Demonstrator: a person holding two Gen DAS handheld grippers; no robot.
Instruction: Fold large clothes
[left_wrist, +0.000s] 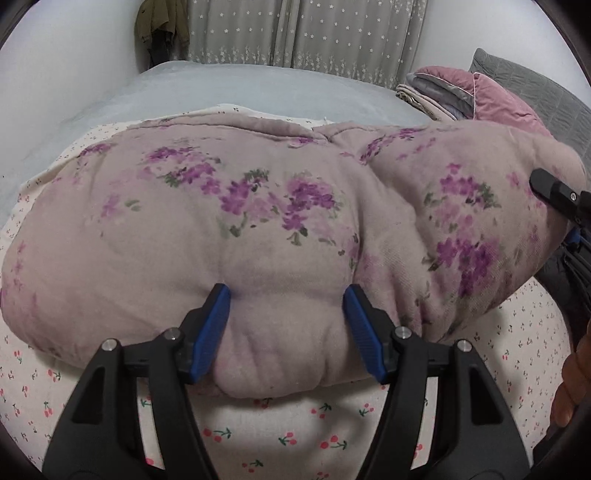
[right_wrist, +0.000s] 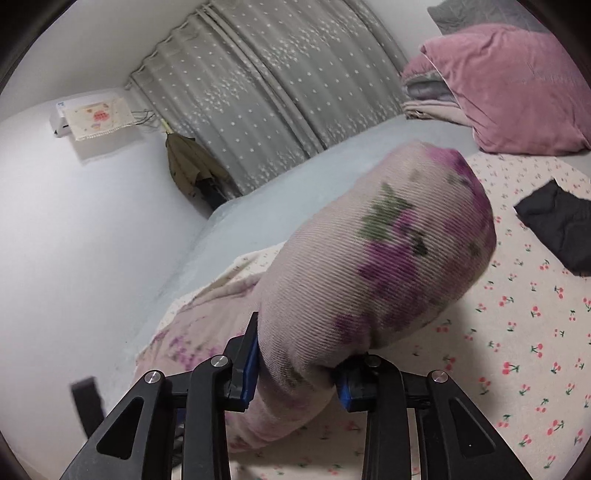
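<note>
Left wrist view shows the left gripper (left_wrist: 286, 325) pinching the near edge of the padded floral garment (left_wrist: 229, 221) on the cherry-print sheet (left_wrist: 332, 439). At 3 o'clock, the right gripper (right_wrist: 295, 365) clamps a raised fold, probably a sleeve; the thick padding could slip out.

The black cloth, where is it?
In the right wrist view, the black cloth lies at the right edge on the cherry-print sheet, below the pink pillow.
</note>
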